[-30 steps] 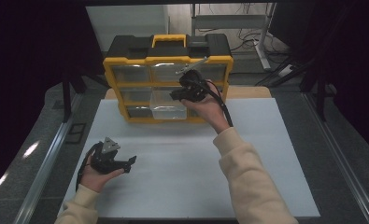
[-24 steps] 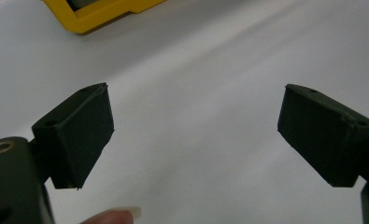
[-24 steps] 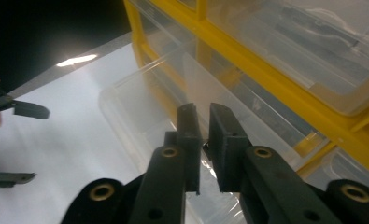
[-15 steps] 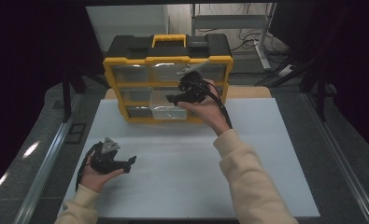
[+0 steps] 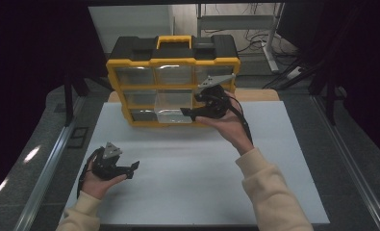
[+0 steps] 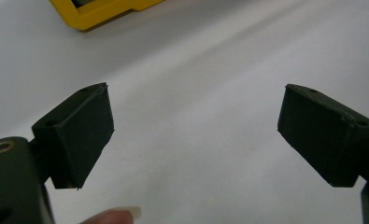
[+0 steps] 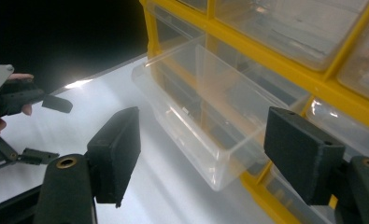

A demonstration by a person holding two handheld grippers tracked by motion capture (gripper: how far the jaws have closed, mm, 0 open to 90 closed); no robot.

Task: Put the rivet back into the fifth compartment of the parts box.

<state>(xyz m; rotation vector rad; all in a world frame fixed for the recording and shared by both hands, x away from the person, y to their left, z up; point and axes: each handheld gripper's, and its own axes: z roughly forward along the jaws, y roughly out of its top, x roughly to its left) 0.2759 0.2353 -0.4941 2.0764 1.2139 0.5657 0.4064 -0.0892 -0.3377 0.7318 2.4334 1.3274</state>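
Clear drawer [image 7: 205, 116] pulled out, contents indistinct; right gripper [image 5: 190, 113] jaws just opened, spread; left gripper [image 5: 132, 167] jaws spread.

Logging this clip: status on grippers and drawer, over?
Right gripper jaws just opened, nothing between them, beside the pulled-out clear drawer. Left gripper open, low over the white table. Nothing in the way.

Clear glossy plastic drawer [image 7: 205, 121], matt white table [image 5: 187, 183]

Your white table [image 5: 178, 192] runs wide beneath you. At twelve o'clock, a metal stand [image 5: 235, 24] with tangled cables [image 5: 255, 38] on the floor; at three o'clock, more cables [image 5: 298, 72] trail off.
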